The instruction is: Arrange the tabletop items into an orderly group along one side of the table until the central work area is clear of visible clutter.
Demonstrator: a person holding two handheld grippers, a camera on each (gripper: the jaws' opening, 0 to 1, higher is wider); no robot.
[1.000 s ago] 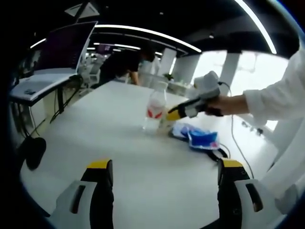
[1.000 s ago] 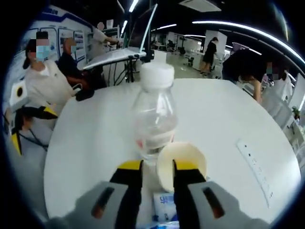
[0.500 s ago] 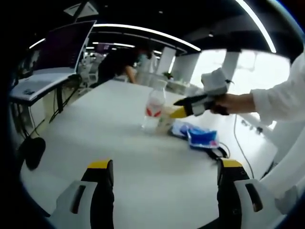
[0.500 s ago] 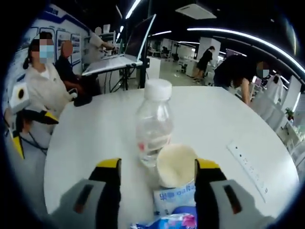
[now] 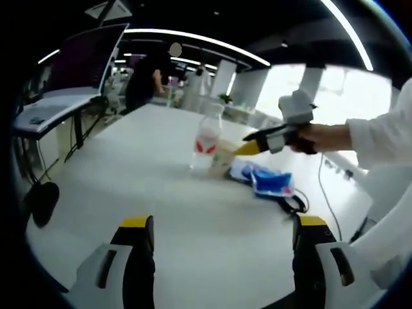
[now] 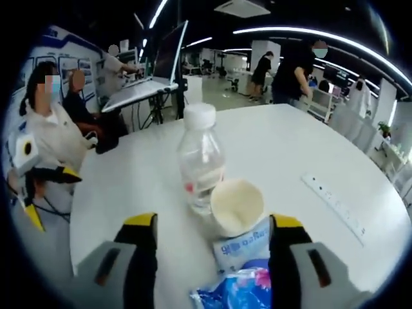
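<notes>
The big round white desk (image 6: 335, 148) has a small bunch of things near one edge. A clear plastic bottle with a white cap (image 6: 201, 161) stands up straight. Just beside it, maybe touching it, is a cream paper cup (image 6: 237, 206). Next to the cup lie a white packet with blue letters (image 6: 243, 250) and a shiny blue plastic bag (image 6: 239, 288), touching each other.

The right hand-held gripper (image 6: 212, 248) is held wide, with nothing between its yellow-tipped jaws. It hangs over the packets, close to the cup.

The left hand-held gripper (image 5: 219, 248) is wide too and holds nothing. It sits well apart from the bunch, over bare desk. A long white power strip (image 6: 335, 207) lies flat off to the side.
</notes>
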